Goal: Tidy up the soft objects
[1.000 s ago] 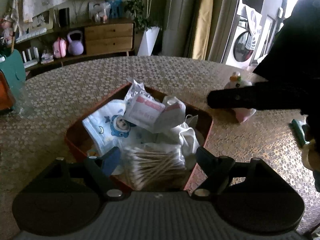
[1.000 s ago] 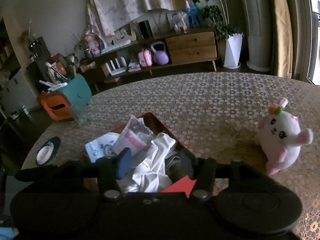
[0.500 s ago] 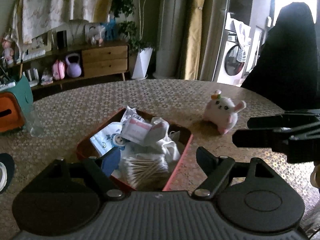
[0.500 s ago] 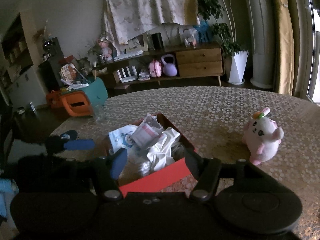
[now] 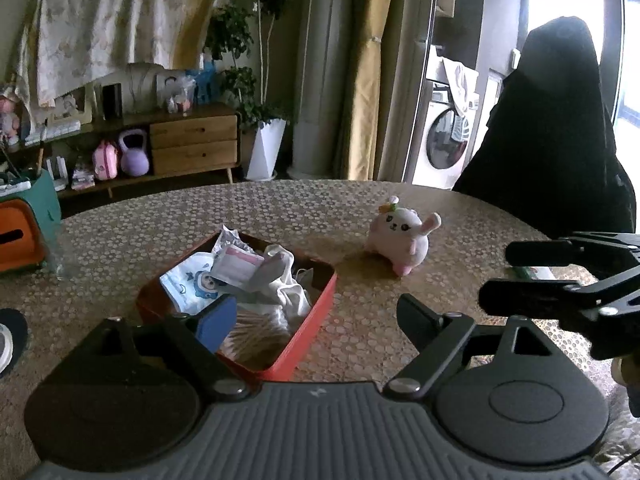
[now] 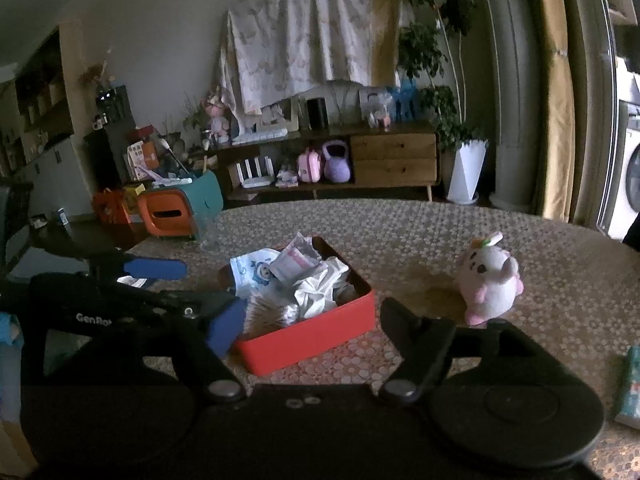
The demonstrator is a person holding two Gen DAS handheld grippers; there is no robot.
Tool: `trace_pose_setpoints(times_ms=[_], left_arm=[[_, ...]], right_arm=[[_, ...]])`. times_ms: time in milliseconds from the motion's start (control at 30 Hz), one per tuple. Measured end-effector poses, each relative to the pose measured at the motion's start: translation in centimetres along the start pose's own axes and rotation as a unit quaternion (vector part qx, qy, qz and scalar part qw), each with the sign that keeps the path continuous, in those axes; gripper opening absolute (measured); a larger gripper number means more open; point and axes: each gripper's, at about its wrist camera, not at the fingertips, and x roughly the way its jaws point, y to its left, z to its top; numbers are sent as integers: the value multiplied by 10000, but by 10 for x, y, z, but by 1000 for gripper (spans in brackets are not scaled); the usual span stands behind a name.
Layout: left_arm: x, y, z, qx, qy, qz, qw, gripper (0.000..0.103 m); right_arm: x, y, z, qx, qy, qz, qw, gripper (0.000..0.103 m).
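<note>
A red box sits on the patterned table. It holds a cartoon-print mask pack, a pink-and-white packet, white cloth and cotton swabs. A white-and-pink plush bunny stands on the table to the right of the box. My left gripper is open and empty, held back above the box's near edge. My right gripper is open and empty, also behind the box; it shows at the right in the left wrist view.
A teal and orange container and a clear glass stand at the table's left edge. A small greenish pack lies at the right. A dark round object lies at far left. A black chair back stands at the right.
Both grippers have pulled back and up from the box, so the box and bunny look smaller. The right gripper has drawn away from the bunny.
</note>
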Motion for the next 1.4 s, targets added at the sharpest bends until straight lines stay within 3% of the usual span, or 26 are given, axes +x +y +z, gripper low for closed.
trace_pose_setpoints(times_ms=[133, 200, 367, 633, 1400], left_arm=[[-10, -3, -3, -81, -107, 28, 9999, 89], [-16, -5, -4, -103, -183, 10, 9998, 96], [-31, -14, -7, -46, -381, -29, 9993, 100], [-48, -25, -12, 24, -557, -88, 9984, 102], [-69, -47, -9, 102, -774, -81, 9969, 102]], right_arm=[[-16, 1, -4, 27, -179, -38, 9998, 89], [-21, 0, -8, 52, -239, -75, 9997, 91], [-31, 1, -14, 96, -371, -168, 9991, 103], [-42, 6, -21, -67, -610, -310, 9976, 103], [-61, -5, -32, 251, -807, -728, 9938, 103]])
